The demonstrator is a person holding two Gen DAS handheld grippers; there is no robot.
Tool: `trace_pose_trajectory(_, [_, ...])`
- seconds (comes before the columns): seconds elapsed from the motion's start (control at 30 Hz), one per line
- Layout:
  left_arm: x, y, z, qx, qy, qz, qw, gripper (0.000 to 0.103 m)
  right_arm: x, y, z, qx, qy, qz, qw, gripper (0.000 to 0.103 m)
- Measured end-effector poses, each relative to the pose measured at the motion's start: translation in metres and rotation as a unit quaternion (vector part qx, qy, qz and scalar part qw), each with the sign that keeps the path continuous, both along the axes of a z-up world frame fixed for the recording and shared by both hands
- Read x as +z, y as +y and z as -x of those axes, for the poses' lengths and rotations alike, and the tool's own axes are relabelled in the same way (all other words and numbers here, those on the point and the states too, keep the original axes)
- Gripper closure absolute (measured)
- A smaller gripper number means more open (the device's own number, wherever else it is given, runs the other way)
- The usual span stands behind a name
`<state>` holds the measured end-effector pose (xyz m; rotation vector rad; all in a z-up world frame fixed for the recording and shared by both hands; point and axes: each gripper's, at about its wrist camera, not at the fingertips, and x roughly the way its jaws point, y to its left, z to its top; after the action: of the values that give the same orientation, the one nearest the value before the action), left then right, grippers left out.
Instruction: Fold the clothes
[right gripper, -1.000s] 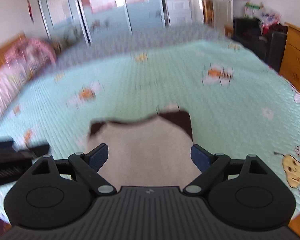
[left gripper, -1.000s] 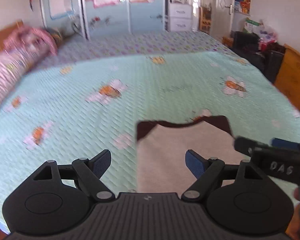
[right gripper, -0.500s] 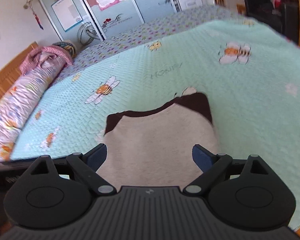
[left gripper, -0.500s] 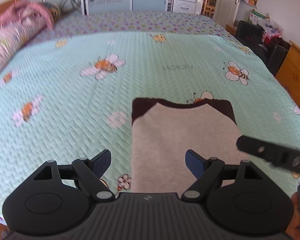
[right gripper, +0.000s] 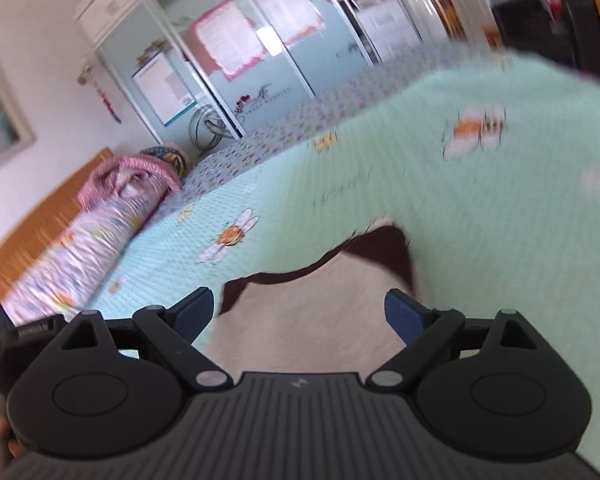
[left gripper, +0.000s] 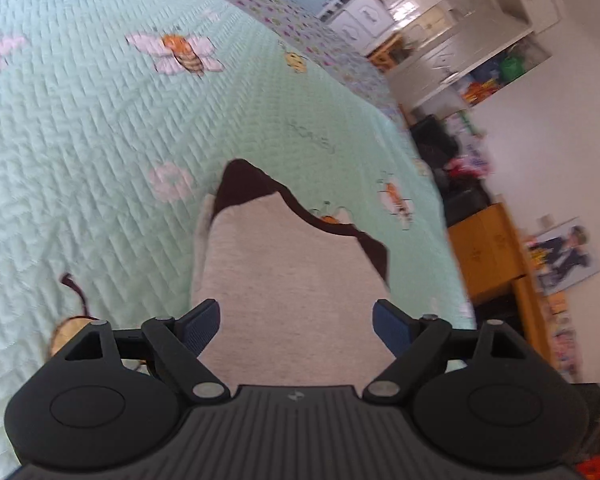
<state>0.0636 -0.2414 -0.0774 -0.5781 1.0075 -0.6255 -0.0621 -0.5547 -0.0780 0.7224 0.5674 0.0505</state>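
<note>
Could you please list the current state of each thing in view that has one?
Left claw: open, empty.
Right claw: open, empty.
Grey shirt: lying flat on the bed, partly folded, dark trim at the far edge.
Bedspread: spread flat.
Bolster: lying along the headboard.

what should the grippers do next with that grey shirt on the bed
Probably lower both grippers to the near edge of the grey shirt and pinch it there. The left gripper and right gripper both have jaws wide open and empty, with the shirt lying flat on the bee-print bedspread between them.
</note>
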Motion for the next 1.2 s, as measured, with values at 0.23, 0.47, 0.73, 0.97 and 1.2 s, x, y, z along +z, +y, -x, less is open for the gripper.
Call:
trace_pose_trajectory(0.23, [-0.028, 0.016, -0.017, 0.031, 0.05, 0.063, 0.9962, 0.007, -0.03, -0.023, -0.007, -0.004, 0.05, -0.08, 0.996, 0.011])
trace_pose_trajectory(0.47, [-0.047, 0.023, -0.029, 0.044, 0.077, 0.102, 0.9908, 0.007, -0.038, -0.044, 0.002, -0.025, 0.04, -0.107, 0.993, 0.011])
trace_pose_trajectory(0.73, [-0.064, 0.022, -0.043, 0.038, 0.09, 0.092, 0.991, 0.0, -0.057, -0.073, -0.007, -0.028, 0.055, -0.128, 0.99, 0.01])
trace_pose_trajectory(0.97, [-0.083, 0.008, -0.065, 0.005, 0.116, 0.091, 0.9891, 0.0, -0.091, -0.073, -0.033, 0.006, 0.111, -0.121, 0.986, 0.01])
trace_pose_trajectory(1.2, [-0.108, -0.004, -0.079, -0.022, 0.155, 0.111, 0.9815, 0.0, -0.111, -0.075, -0.057, 0.053, 0.139, -0.163, 0.975, 0.009])
